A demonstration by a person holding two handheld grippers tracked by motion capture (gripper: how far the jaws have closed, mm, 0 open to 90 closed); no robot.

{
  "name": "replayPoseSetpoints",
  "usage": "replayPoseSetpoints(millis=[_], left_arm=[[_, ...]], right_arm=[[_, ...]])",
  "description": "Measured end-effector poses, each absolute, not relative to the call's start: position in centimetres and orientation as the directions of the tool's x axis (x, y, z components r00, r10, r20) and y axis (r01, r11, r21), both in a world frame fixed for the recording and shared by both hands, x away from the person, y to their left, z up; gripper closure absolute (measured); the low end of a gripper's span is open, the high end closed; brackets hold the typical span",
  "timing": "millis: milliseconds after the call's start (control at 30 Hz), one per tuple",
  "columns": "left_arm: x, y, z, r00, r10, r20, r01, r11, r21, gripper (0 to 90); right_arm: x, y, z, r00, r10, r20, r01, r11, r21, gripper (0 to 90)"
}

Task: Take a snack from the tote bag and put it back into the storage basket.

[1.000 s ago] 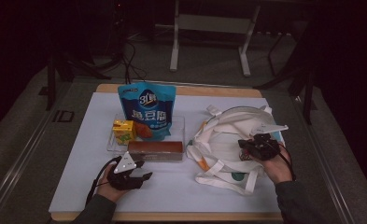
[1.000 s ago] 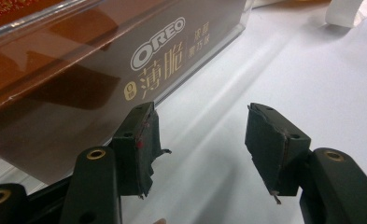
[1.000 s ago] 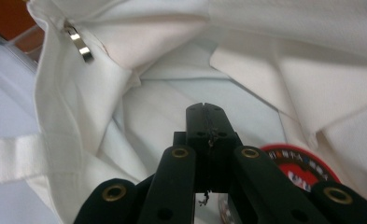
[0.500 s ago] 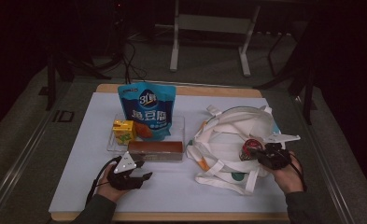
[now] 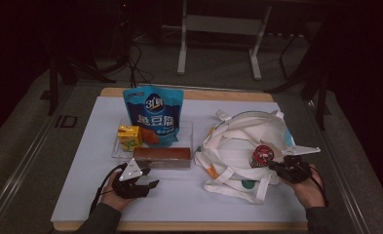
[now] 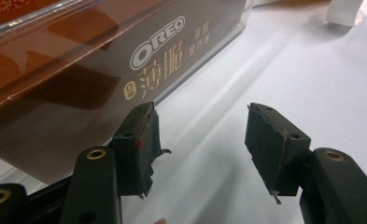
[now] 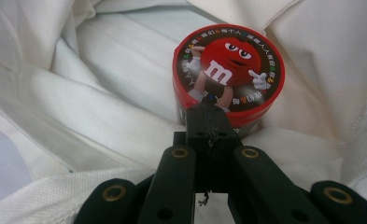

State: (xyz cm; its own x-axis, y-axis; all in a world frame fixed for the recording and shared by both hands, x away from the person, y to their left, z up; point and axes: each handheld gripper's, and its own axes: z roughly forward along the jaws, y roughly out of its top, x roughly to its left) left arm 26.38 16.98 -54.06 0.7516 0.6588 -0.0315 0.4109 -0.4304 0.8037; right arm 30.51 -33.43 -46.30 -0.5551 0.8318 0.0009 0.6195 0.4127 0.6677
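The red candy tin (image 7: pixel 228 74) lies in the folds of the white cloth bag (image 5: pixel 238 141), lid up and tilted toward the right gripper view; in the high view the candy tin (image 5: pixel 262 155) sits at the bag's right side. The right gripper (image 7: pixel 208 112) has its jaws pressed together with nothing between them, their tips just at the tin's near edge; whether they touch it I cannot tell. Judging from this, the tin looks loosely bedded in soft cloth; a nudge from the closed tips could tip it or roll it deeper into a fold, and the bag's straps could snag the jaws.

Left of the bag, against a clear tray (image 5: pixel 186 127), stands a brown biscuit box (image 6: pixel 78 70), and behind it a blue snack pouch (image 5: pixel 152 114) and a yellow carton (image 5: pixel 129 137). The left gripper (image 6: pixel 202 140) rests on the table (image 5: pixel 179 195) near the box, jaws partly apart and empty; a careless move there could knock the box over.
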Motion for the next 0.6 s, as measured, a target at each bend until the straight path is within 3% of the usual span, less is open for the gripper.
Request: replayPoseSetpoints(millis=[500, 600], left_arm=[[26.4, 16.9, -54.1, 0.752, 0.658, -0.032, 0.412, -0.431, 0.803, 43.7], [26.4, 16.9, -54.1, 0.753, 0.658, -0.032, 0.411, -0.431, 0.803, 43.7]], right_arm=[[31.1, -32.9, -46.8, -0.547, 0.837, 0.001, 0.627, 0.410, 0.662, 90.0], [31.2, -32.5, -46.7, -0.564, 0.826, 0.006, 0.623, 0.421, 0.660, 82.9]])
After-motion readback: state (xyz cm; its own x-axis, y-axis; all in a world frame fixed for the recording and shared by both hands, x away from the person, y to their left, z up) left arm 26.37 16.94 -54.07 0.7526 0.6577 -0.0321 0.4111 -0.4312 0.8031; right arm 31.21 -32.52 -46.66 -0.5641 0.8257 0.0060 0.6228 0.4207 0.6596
